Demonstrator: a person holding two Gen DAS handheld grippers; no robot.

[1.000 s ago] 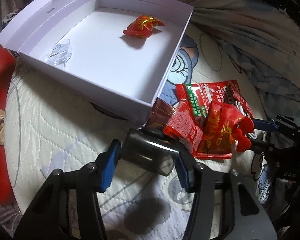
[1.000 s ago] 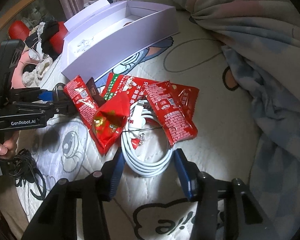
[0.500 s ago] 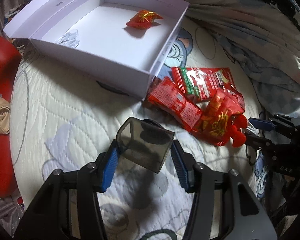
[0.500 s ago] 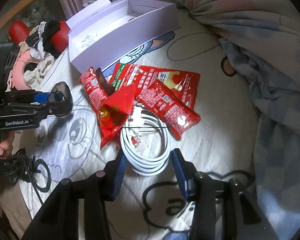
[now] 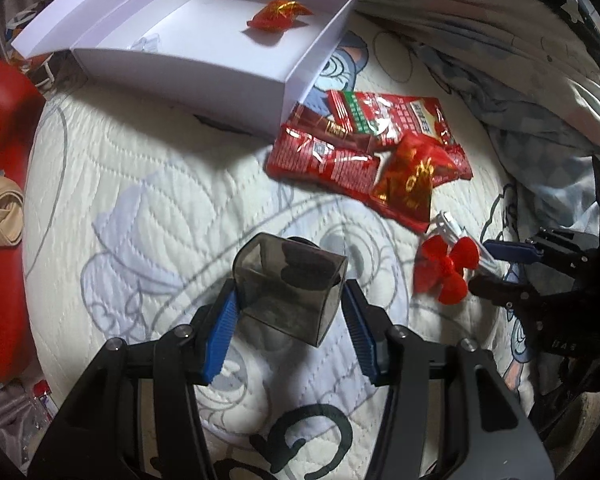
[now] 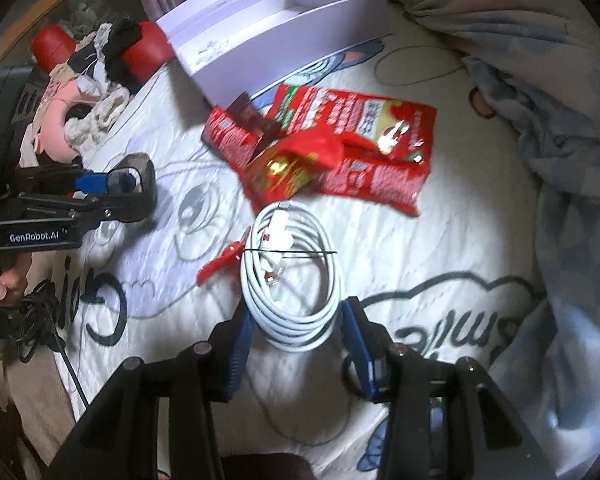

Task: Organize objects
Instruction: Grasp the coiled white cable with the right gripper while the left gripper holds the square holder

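My left gripper (image 5: 290, 298) is shut on a smoky dark plastic box (image 5: 288, 280), held just above the quilt; the right wrist view shows the left gripper (image 6: 136, 192) at the left. My right gripper (image 6: 298, 320) is shut on a coiled white cable (image 6: 292, 276), with both blue pads against the coil. A red toy propeller (image 6: 220, 264) lies by the coil. Beyond it is a heap of red snack packets (image 6: 340, 152). The open white box (image 5: 300, 76) behind the packets (image 5: 360, 148) holds one red candy (image 5: 280, 16). The right gripper (image 5: 486, 266) shows at the right edge.
A crumpled blanket (image 5: 500, 60) borders the quilt on the right. Red cushions (image 5: 4, 120) and a pile of clothes (image 6: 96, 92) lie at the left. A person's hand (image 6: 4, 284) grips the left handle beside a loose black cord (image 6: 40, 312).
The left gripper has drawn back from the white box with the dark box in it. The right gripper has dragged the cable out from under the packets, along with the red propeller.
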